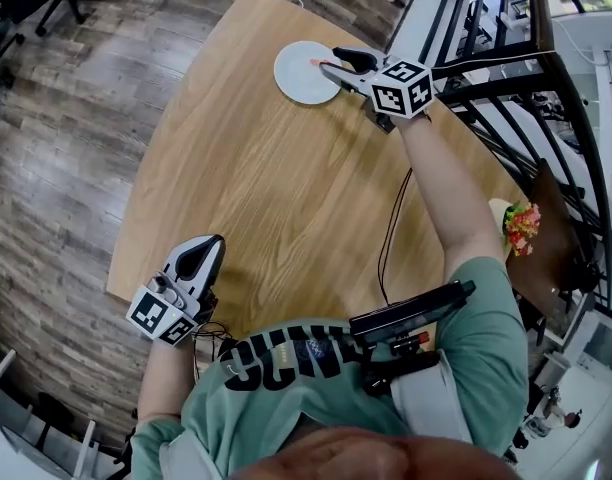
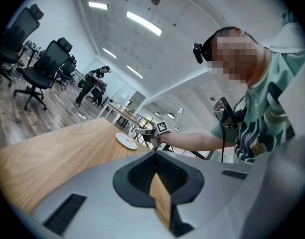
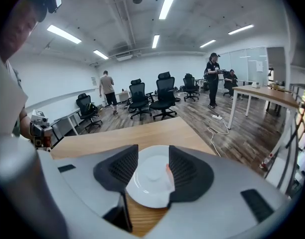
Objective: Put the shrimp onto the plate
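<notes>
You have one wooden table (image 1: 266, 188), one white plate (image 1: 298, 76) and one shrimp (image 3: 168, 169). You hold two grippers: left gripper (image 1: 211, 246), right gripper (image 1: 333, 60).

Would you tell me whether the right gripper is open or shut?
Open: the right gripper has its pads wide apart, with the plate visible between them.

The plate (image 1: 298, 76) is round, white and flat. It sits flat on the tabletop (image 1: 256, 188), at the far end and close to the right edge. It is shiny and has a small ring in the middle. The shrimp (image 1: 321, 63) is a small, thin, orange-pink piece. It lies on the right part of the plate, near the rim. It is too small to see its shape well.
</notes>
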Motion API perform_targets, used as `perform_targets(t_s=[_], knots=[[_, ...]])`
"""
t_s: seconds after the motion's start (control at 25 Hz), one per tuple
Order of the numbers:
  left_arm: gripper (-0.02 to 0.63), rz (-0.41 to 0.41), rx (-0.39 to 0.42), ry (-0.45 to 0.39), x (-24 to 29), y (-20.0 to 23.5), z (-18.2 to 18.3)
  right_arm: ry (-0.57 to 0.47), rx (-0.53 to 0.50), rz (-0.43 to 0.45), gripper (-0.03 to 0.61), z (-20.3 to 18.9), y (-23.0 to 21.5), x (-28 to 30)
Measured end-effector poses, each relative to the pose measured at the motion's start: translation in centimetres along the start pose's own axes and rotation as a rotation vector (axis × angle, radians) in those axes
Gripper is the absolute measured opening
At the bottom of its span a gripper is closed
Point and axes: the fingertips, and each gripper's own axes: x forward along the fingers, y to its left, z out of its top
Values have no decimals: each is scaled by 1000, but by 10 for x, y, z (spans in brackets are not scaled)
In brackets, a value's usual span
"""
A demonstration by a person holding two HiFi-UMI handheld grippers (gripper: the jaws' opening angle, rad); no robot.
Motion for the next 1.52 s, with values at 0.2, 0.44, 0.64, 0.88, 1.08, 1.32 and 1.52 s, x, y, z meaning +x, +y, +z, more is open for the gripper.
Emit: perform_targets(t_s=[0.2,0.44,0.64,0.88,1.08,1.32,1.52], knots=[[0,-7,32,-14,-3,-8,15,-20,8,-4,178,16,14,-19],[0,-23,58,-18,-12,-31,23,-66,21,-17,178,37,37,-60],[0,-48,90,-32,-29,-52,40,-69,37,-40,178,42,62,-95],[0,-102,132,-56,-62,-68,66,-106,76,-96,178,54,101,-138],[0,-159,142,-54,-93,-76,87,-144,110,-141,176,62,150,-174],[0,-235,207,-58,-109,-101,113,-226,132,-204,176,67,209,-249],[0,-240,232,-83,-130,-137,113,-292,132,-223,174,58,265,-313]])
